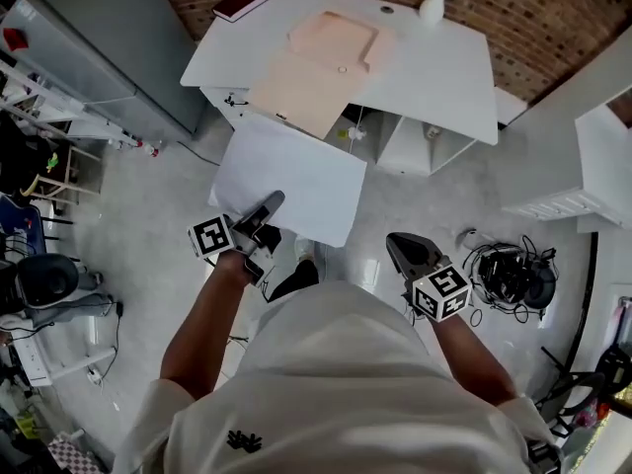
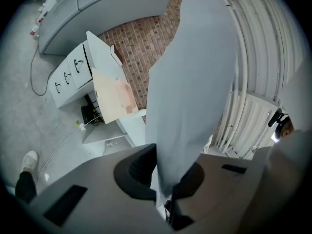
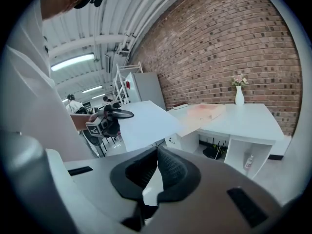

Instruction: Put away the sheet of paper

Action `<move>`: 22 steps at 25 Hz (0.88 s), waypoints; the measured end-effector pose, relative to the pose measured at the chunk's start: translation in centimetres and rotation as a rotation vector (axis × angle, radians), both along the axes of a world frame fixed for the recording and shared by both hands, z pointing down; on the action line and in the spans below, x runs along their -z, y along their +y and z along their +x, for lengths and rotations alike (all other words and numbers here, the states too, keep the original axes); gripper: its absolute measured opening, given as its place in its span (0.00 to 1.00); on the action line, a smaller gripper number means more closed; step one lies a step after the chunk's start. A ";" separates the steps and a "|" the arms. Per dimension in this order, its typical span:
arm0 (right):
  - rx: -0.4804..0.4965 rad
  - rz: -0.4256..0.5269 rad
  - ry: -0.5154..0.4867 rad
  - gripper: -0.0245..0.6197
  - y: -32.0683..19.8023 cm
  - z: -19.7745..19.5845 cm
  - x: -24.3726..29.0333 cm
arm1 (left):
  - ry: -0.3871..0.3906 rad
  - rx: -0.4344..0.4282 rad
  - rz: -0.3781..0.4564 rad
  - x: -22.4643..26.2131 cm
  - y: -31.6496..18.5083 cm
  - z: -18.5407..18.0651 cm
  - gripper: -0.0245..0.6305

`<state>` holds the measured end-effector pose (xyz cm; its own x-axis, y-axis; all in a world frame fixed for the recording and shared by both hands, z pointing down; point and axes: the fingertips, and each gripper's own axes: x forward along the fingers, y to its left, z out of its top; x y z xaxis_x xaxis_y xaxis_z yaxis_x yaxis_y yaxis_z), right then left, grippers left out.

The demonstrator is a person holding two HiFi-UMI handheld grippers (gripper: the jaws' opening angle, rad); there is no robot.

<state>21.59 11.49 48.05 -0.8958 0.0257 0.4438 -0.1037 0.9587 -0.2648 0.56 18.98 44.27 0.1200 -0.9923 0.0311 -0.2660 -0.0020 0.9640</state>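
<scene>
Left gripper (image 1: 273, 203): fingers (image 2: 139, 172) pinch the near edge of the sheet of paper (image 1: 291, 176). The sheet extends flat beyond the fingertips, in the air, in front of the white desk (image 1: 434, 77). Right gripper (image 1: 397, 245): fingers (image 3: 173, 167) pressed together, nothing between them, apart from the sheet on its right side. An open beige folder (image 1: 321, 67) lies on the desk beyond the sheet

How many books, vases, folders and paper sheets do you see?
book: 1
vase: 1
beige folder: 1
paper sheet: 1
Total: 4
</scene>
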 end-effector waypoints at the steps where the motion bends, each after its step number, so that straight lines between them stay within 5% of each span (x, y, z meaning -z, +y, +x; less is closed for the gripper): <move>1: -0.003 0.003 0.003 0.08 -0.4 -1.6 0.1 | 0.009 -0.014 0.011 0.0 -0.9 -1.3 0.07; 11: -0.081 -0.012 0.019 0.08 -2.5 -15.6 0.4 | 0.040 -0.103 -0.038 -3.8 -6.5 -15.4 0.07; 22: -0.110 -0.025 0.033 0.08 -13.4 -20.3 -0.5 | 0.123 -0.087 -0.067 -7.8 -19.0 -23.1 0.07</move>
